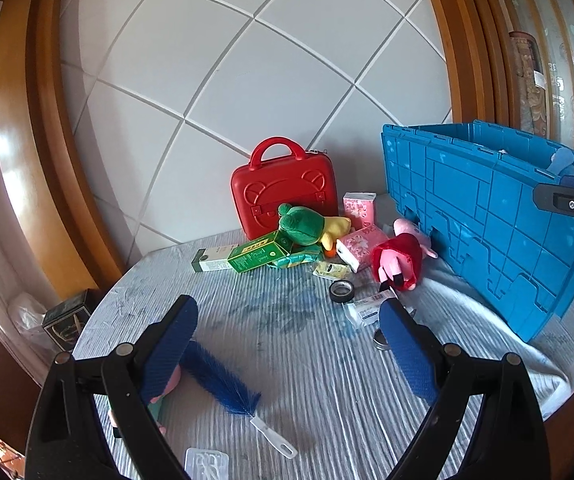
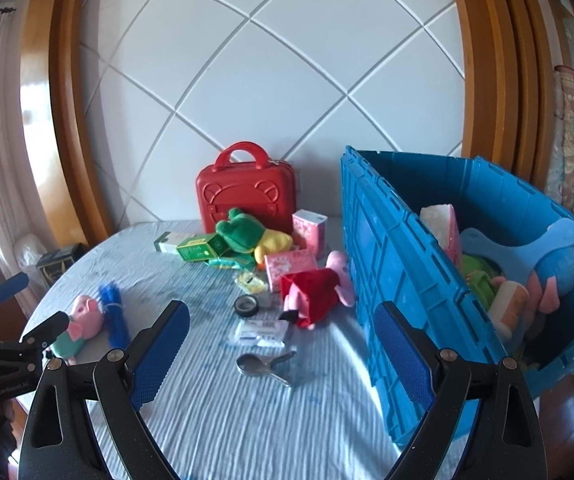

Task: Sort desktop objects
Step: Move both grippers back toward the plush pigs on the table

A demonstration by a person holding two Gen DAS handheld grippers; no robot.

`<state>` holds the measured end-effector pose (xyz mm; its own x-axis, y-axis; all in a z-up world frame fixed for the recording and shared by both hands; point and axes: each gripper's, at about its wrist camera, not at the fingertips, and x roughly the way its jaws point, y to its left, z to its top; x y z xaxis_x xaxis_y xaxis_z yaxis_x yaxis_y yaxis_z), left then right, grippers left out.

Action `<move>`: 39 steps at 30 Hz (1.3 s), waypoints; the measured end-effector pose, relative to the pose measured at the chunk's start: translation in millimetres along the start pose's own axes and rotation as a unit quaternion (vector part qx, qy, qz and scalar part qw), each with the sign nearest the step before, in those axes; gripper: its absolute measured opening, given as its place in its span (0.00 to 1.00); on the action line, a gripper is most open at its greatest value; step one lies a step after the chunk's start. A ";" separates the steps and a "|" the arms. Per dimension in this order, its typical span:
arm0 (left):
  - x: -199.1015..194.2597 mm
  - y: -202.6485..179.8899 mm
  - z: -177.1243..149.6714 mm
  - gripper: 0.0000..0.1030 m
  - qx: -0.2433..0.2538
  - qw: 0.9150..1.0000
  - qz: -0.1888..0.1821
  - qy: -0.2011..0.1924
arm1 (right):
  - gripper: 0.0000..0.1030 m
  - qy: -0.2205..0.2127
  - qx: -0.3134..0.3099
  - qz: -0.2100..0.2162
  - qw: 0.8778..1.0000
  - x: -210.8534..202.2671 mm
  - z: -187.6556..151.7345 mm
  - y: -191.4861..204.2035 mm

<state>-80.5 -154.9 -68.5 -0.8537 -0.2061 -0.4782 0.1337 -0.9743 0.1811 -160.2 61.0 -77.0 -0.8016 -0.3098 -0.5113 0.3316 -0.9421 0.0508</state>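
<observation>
A blue crate (image 2: 427,280) stands at the table's right, holding a blue plush, a pink tissue pack and a cup. A pile sits mid-table: a red case (image 2: 245,190), a green frog plush (image 2: 241,232), green boxes (image 2: 197,249), pink tissue packs (image 2: 289,264), a pink pig plush in red (image 2: 311,294), black tape (image 2: 246,305) and metal spoons (image 2: 261,366). A small pig plush (image 2: 81,326) and a blue brush (image 2: 113,312) lie at the left. My left gripper (image 1: 287,344) is open and empty above the brush (image 1: 219,380). My right gripper (image 2: 283,356) is open and empty beside the crate (image 1: 487,216).
A striped pale-blue cloth (image 2: 227,420) covers the round table. A white quilted wall panel (image 2: 267,60) stands behind it. A dark box (image 1: 65,320) sits off the table's left edge. A clear plastic pack (image 1: 207,462) lies near the front edge.
</observation>
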 end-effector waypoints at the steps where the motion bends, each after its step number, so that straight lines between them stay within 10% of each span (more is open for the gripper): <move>1: -0.2 -0.8 -0.1 0.90 0.001 1.000 0.000 0.000 | 0.92 0.001 0.001 0.000 1.000 0.2 -0.2 -0.5; 19: 3.4 27.0 -1.7 0.91 0.001 1.000 0.014 -0.003 | 0.93 -0.001 0.007 -0.008 1.000 3.6 4.0 14.5; 39: 34.1 192.8 -127.9 0.91 -0.050 0.988 0.122 0.083 | 0.94 0.073 0.011 0.036 0.997 129.7 -10.4 99.4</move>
<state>-19.4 -361.4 -159.8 -0.6971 -0.4390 -0.5668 0.3810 -0.8966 0.2258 -226.0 -71.5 -147.3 -0.6945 -0.3562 -0.6252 0.3739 -0.9210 0.1094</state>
